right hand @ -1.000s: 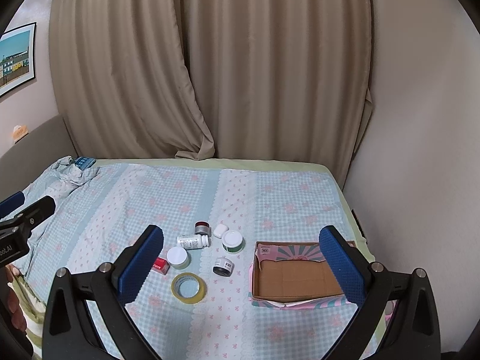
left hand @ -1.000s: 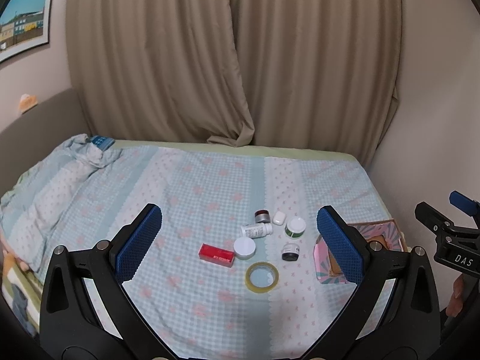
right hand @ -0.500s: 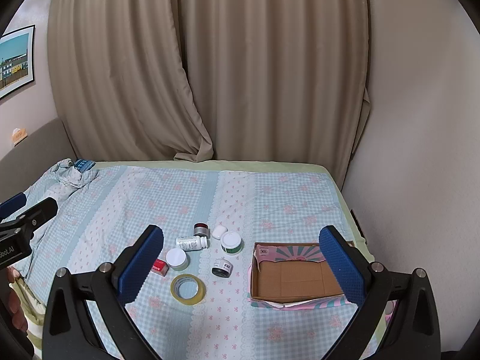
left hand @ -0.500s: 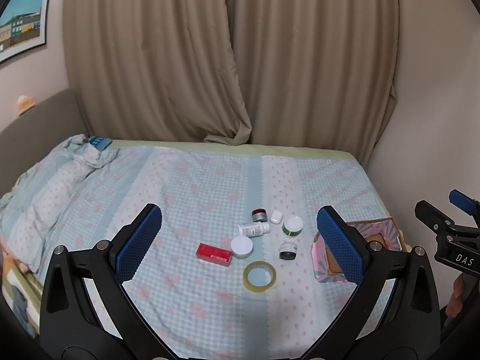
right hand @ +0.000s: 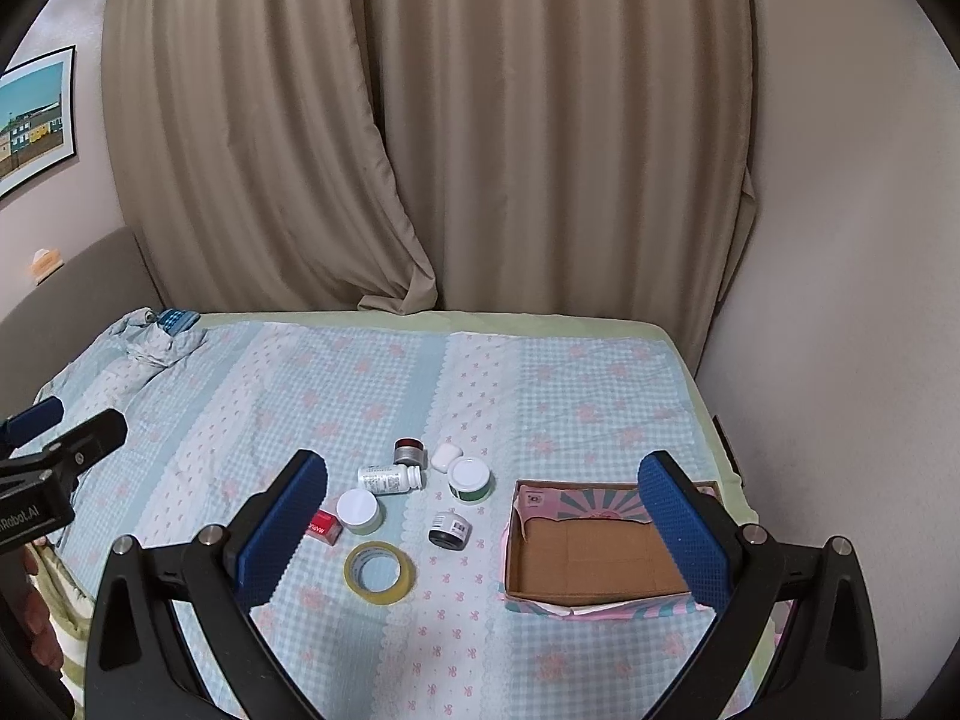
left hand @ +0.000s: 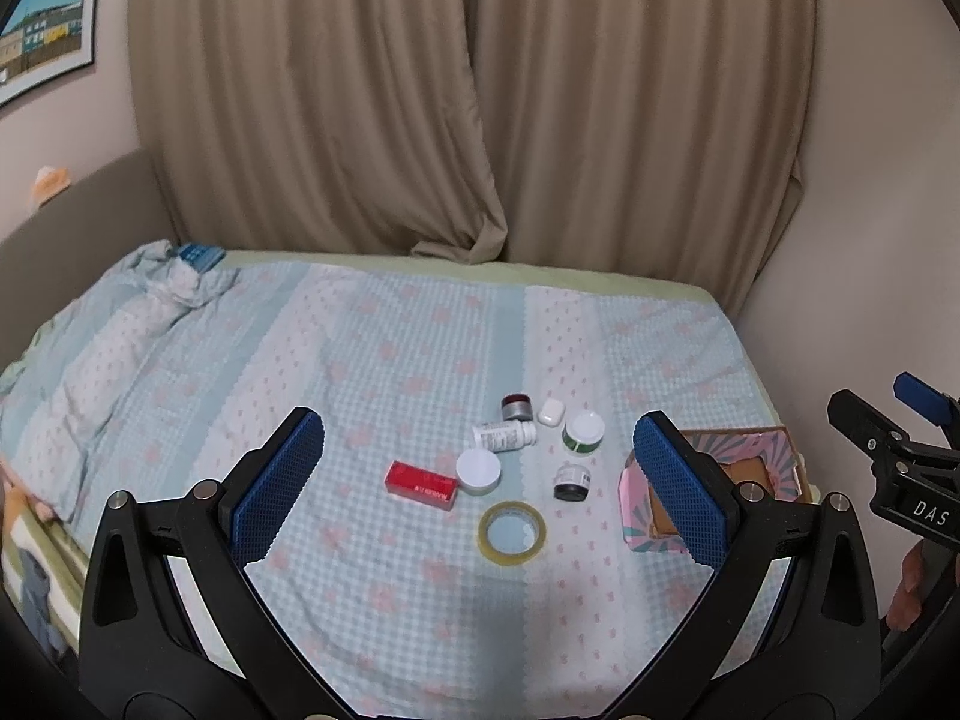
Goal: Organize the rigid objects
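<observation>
Both hand-held grippers, left hand-held gripper [left hand: 477,474] and right hand-held gripper [right hand: 480,510], are hovering released above the bed [left hand: 360,360], small containers [right hand: 414,480] lying ahead between their fingers, and likely rolling on soft bedding if nudged.

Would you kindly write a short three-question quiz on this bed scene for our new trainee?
1. True or false: the cardboard box already holds an item.
2. Which lies nearest the tape roll? A) earbud case B) white-lidded jar C) green jar
3. Fill in: the white pill bottle lies on its ____.

Key: 1. False, it looks empty. 2. B. 3. side. Both the left gripper and right gripper are open and hold nothing.
</observation>
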